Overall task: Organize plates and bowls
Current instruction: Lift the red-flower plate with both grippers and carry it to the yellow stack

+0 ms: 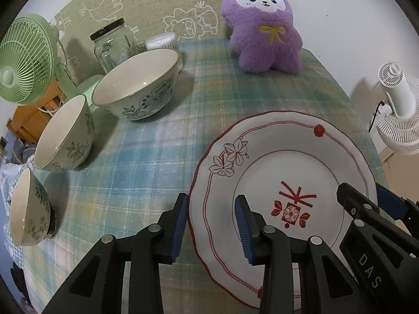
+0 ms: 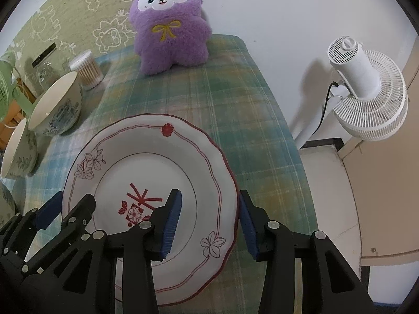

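A white plate with red trim and flower drawings [image 1: 282,167] lies flat on the plaid cloth; it also shows in the right wrist view [image 2: 146,162]. My left gripper [image 1: 212,225] is open, its fingers straddling the plate's left rim. My right gripper [image 2: 209,222] is open, its fingers straddling the plate's right rim; it shows in the left wrist view too [image 1: 366,198]. Three bowls with leaf patterns stand left of the plate: a large one [image 1: 138,83], a middle one [image 1: 65,133] and a small one [image 1: 28,209].
A purple plush toy [image 1: 262,26] stands at the back of the table. A glass jar [image 1: 112,44] and a cotton swab tub [image 2: 86,69] stand back left. A green fan [image 1: 23,60] is at far left, a white fan [image 2: 366,91] right, beyond the table's edge.
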